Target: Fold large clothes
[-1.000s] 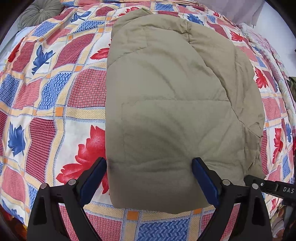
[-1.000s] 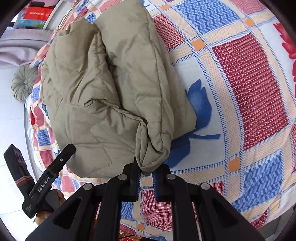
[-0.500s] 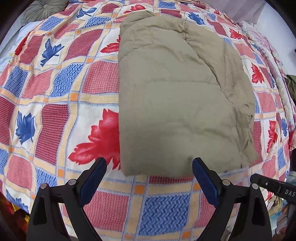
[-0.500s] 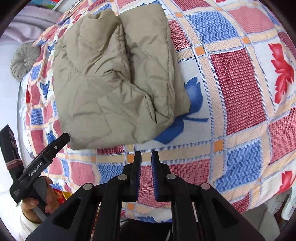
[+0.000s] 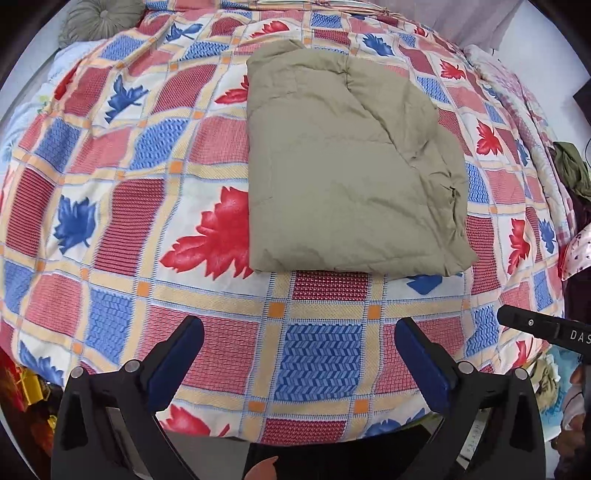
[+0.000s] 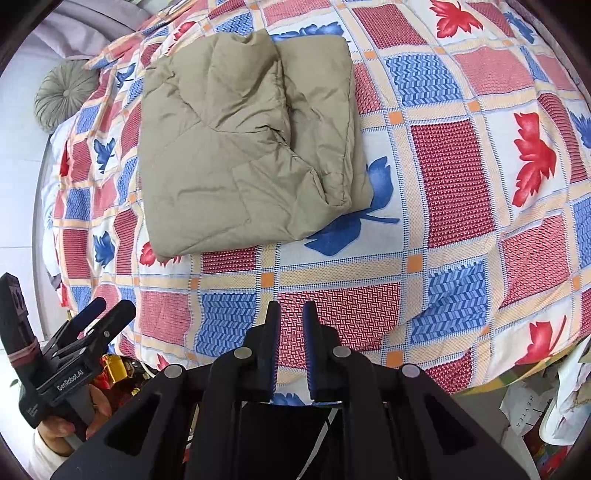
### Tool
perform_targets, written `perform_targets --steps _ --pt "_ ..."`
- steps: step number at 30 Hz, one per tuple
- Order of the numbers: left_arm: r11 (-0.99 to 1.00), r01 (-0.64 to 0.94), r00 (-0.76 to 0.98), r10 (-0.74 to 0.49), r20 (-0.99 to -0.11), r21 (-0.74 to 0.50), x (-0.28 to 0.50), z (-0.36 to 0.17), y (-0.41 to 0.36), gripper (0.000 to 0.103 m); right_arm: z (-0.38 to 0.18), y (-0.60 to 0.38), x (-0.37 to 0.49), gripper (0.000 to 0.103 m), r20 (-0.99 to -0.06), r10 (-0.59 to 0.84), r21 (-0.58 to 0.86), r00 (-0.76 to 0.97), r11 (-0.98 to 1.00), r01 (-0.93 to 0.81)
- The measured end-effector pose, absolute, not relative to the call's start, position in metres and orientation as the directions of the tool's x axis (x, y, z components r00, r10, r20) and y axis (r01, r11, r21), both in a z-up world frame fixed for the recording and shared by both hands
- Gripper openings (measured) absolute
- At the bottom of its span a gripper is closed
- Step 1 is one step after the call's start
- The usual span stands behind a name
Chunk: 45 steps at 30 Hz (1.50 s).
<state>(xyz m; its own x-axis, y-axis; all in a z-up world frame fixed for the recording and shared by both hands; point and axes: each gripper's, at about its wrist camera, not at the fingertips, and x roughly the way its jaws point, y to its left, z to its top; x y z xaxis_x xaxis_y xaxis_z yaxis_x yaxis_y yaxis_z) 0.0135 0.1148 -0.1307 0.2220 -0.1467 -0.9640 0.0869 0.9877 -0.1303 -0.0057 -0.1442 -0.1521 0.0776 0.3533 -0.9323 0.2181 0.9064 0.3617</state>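
Jacket point(image 5: 351, 177) lies folded upper-centre on the bedspread point(image 5: 317, 354), so left gripper point(image 5: 299, 350) is spreading its empty jaws and right gripper point(image 6: 290, 328) hangs nearly pressed together, empty

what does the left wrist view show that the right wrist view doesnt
Only the left wrist view shows the left gripper head-on, its jaws opening wide over the bedspread with nothing between them, and a heap of dark clothes at the right edge.

Only the right wrist view shows the right gripper, shut and empty, and the hand holding the other gripper's handle at lower left.

Both show the folded khaki jacket lying free on the patterned bedspread, and the round grey cushion at the far corner.
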Motion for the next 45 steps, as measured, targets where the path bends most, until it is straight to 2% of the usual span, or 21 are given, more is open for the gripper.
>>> perform_targets --steps 2,4,5,7,8,9,13,14,15,16,19,29,34,45 --pt "0.993 0.096 0.273 -0.095 -0.957 -0.071 0.012 -0.113 0.114 0.103 -0.143 -0.143 -0.006 0.013 -0.935 0.344 0.354 0.085 0.912 0.205" --pt "0.992 0.103 0.326 -0.098 -0.940 -0.067 0.011 -0.092 0.116 0.103 -0.131 -0.140 -0.005 0.014 -0.934 0.340 0.355 0.105 0.916 0.190" --pt "0.992 0.099 0.344 -0.110 -0.933 -0.080 0.011 -0.082 0.117 0.103 -0.125 -0.138 -0.004 0.018 -0.934 0.338 0.355 0.116 0.917 0.182" --pt "0.993 0.085 0.367 -0.112 -0.924 -0.087 0.014 -0.064 0.120 0.103 -0.108 -0.135 -0.003 0.046 -0.932 0.330 0.352 0.148 0.922 0.162" --pt "0.994 0.078 0.378 -0.104 -0.920 -0.080 0.015 -0.057 0.120 0.103 -0.101 -0.134 -0.002 0.068 -0.931 0.327 0.351 0.163 0.923 0.154" --pt "0.995 0.071 0.389 -0.098 -0.916 -0.077 0.016 -0.049 0.121 0.103 -0.092 -0.132 -0.002 0.070 -0.927 0.326 0.354 0.186 0.924 0.145" --pt "0.994 0.052 0.425 -0.106 -0.899 -0.093 0.017 -0.020 0.124 0.103 -0.054 -0.127 0.001 0.070 -0.924 0.288 0.320 0.251 0.942 0.099" --pt "0.994 0.052 0.437 -0.105 -0.893 -0.092 0.016 -0.013 0.124 0.103 -0.045 -0.126 0.003 0.073 -0.926 0.269 0.301 0.265 0.949 0.089" --pt "0.995 0.053 0.449 -0.099 -0.888 -0.085 0.015 -0.006 0.123 0.103 -0.038 -0.126 0.004 0.081 -0.927 0.252 0.284 0.277 0.955 0.084" --pt "0.996 0.056 0.467 -0.091 -0.880 -0.074 0.015 0.003 0.122 0.103 -0.028 -0.125 0.005 0.083 -0.925 0.228 0.263 0.302 0.961 0.079" --pt "0.995 0.064 0.500 -0.096 -0.861 -0.074 0.013 0.025 0.120 0.103 -0.005 -0.124 0.009 0.088 -0.918 0.189 0.228 0.348 0.971 0.073" --pt "0.998 0.026 0.568 -0.064 -0.821 -0.059 0.007 0.078 0.120 0.103 0.056 -0.121 0.010 0.088 -0.851 0.073 0.143 0.521 0.985 0.095" --pt "0.999 -0.003 0.588 -0.027 -0.808 -0.036 0.003 0.090 0.124 0.103 0.069 -0.114 0.007 0.088 -0.832 0.028 0.105 0.554 0.989 0.108" --pt "1.000 -0.005 0.589 -0.018 -0.808 -0.025 -0.001 0.091 0.124 0.103 0.074 -0.099 0.002 0.088 -0.839 0.034 0.084 0.543 0.994 0.067"
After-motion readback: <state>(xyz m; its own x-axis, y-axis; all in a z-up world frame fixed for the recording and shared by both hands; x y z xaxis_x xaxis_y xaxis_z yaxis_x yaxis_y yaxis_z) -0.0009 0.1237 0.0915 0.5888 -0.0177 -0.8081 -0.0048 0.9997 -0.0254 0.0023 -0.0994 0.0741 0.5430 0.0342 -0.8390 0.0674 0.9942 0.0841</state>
